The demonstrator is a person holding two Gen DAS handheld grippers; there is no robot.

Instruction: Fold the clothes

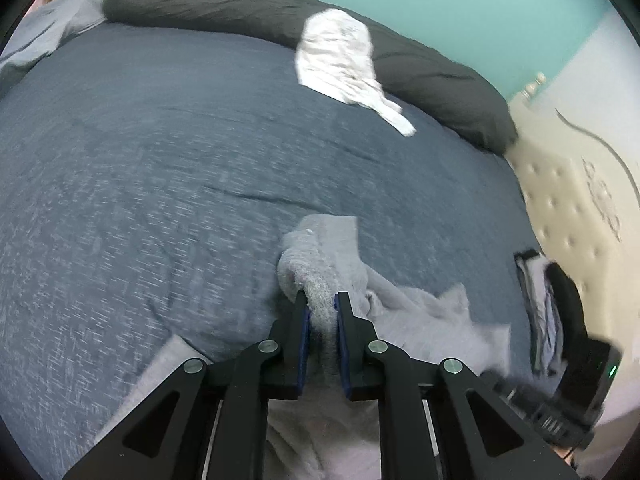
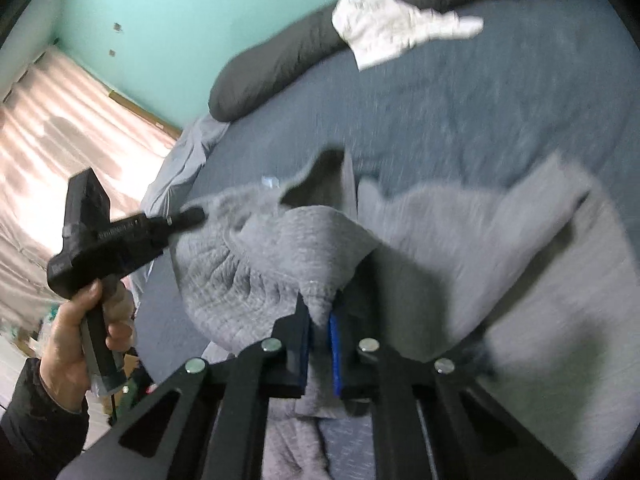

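black hand-held gripper (image 1: 322, 300), blue pads, silver screws, dark sleeve (image 2: 36, 412)

Fuzzy knit sweatshirt (image 2: 304, 240), matt

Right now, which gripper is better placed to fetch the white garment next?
Probably neither: the left gripper and the right gripper are each shut on the grey garment, while the white garment lies far away against the dark pillow.
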